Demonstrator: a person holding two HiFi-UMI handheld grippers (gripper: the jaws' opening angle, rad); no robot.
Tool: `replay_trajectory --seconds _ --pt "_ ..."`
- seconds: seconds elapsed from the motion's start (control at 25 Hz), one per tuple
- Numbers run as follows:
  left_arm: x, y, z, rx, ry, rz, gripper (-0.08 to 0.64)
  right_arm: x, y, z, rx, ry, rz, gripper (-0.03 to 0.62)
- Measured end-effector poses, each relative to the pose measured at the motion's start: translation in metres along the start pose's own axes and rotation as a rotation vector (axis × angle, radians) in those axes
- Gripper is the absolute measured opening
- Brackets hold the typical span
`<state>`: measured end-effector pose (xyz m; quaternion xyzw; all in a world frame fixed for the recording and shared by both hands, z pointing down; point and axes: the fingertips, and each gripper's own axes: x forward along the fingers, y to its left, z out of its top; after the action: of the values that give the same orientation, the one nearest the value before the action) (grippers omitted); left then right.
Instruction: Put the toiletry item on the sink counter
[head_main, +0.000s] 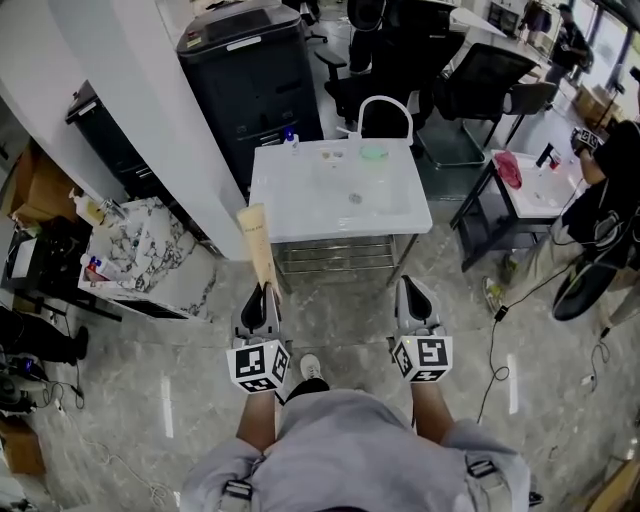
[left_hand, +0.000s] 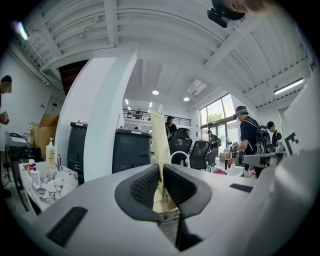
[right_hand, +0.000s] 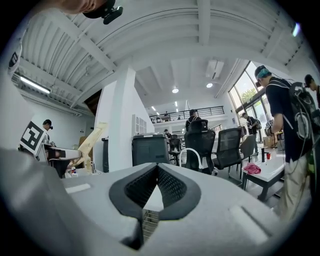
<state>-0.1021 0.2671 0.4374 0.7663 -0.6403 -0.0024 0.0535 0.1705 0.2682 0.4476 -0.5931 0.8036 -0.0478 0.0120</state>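
While it hangs just short of the white sink table (head_main: 300, 218), the left tool (head_main: 262, 292) is clenched on a beige tube (head_main: 257, 243). The tube's lower end is pinched between the jaws, and its flat end tilts up toward the table's near left corner. The right tool (head_main: 412, 292) is level with it, before the table's near right corner, with its jaws pressed together on nothing. Along the table's far edge stand a small bottle (head_main: 290, 138) and a green item (head_main: 374, 153). Beyond the table's far left corner is a black cabinet (head_main: 250, 70), and behind the table are office chairs (head_main: 480, 85).

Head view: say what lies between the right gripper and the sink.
In the head view, only bare floor and the metal rack under the sink lie before the right gripper.
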Motion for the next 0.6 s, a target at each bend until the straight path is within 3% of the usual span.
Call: replay_trajectory --seconds 0.6 --pt "0.083 0.092 0.019 0.002 0.003 -0.047 0.034 0.108 0.048 0.009 -0.005 -0.02 -0.055 0.005"
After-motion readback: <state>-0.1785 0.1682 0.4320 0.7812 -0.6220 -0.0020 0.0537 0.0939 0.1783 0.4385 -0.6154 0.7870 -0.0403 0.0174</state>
